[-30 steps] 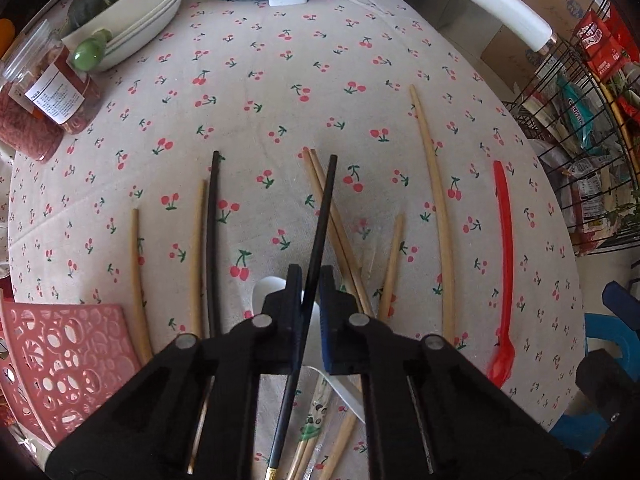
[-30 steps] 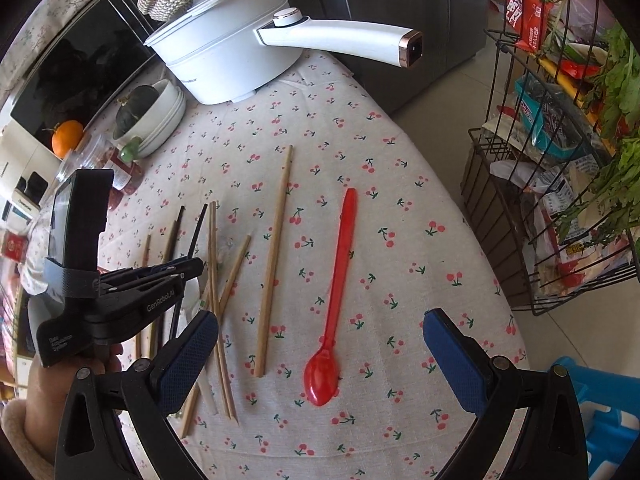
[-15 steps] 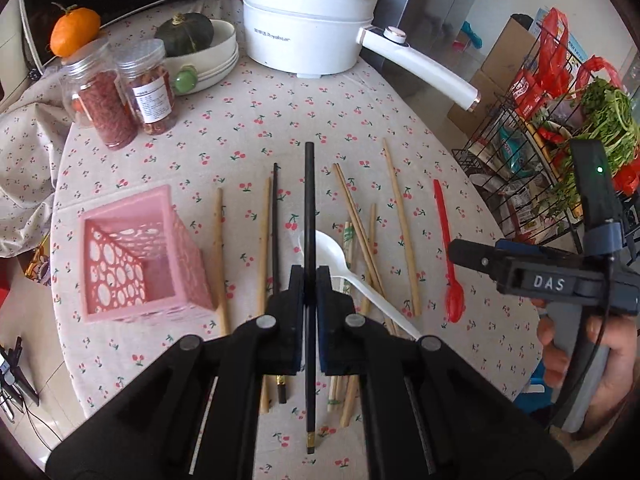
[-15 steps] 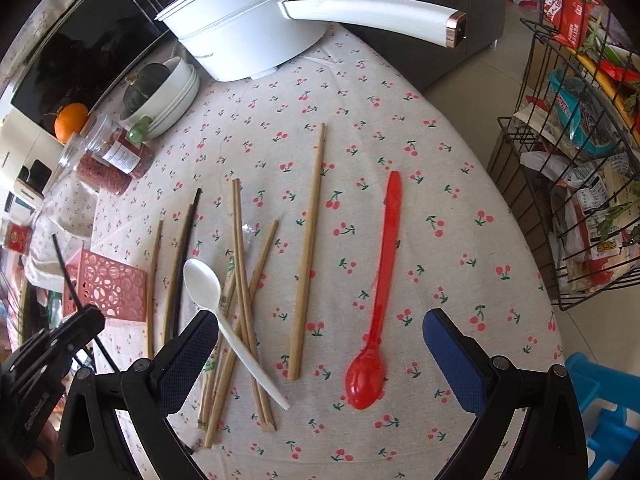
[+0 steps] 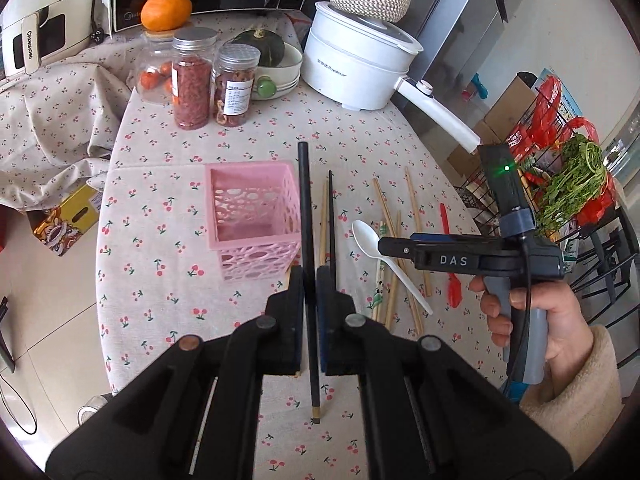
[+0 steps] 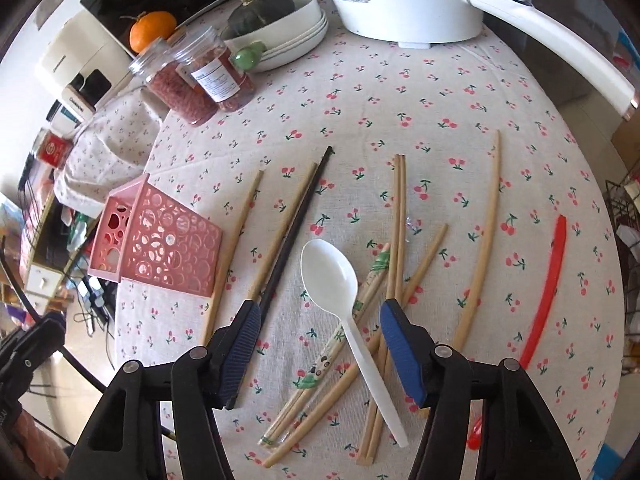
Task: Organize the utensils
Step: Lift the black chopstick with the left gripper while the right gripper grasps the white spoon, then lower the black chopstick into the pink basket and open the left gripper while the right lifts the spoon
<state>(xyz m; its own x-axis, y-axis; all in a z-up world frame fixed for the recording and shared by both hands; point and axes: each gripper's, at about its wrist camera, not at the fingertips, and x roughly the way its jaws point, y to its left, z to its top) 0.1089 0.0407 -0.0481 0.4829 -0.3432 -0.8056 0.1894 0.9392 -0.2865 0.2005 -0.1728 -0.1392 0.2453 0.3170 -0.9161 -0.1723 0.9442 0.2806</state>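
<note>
My left gripper [image 5: 310, 280] is shut on a black chopstick [image 5: 305, 208], held above the table just right of the pink perforated basket [image 5: 252, 220]. The basket also shows in the right wrist view [image 6: 160, 240]. My right gripper [image 6: 316, 332] is open, low over the white plastic spoon [image 6: 332, 280], its fingers either side of the spoon's bowl and handle. It also shows in the left wrist view [image 5: 384, 246]. A second black chopstick [image 6: 296, 228], several wooden chopsticks [image 6: 400, 220] and a red spoon [image 6: 548, 292] lie on the cherry-print cloth.
Two spice jars [image 5: 192, 80], a bowl with a green squash [image 5: 272, 56] and a white electric pot [image 5: 360, 68] with a long handle stand at the back. A wire rack with greens [image 5: 576, 176] stands off the table's right edge.
My left gripper has pulled back and up with the black chopstick, now beside the basket. My right gripper has moved left from the red spoon to over the white spoon and narrowed.
</note>
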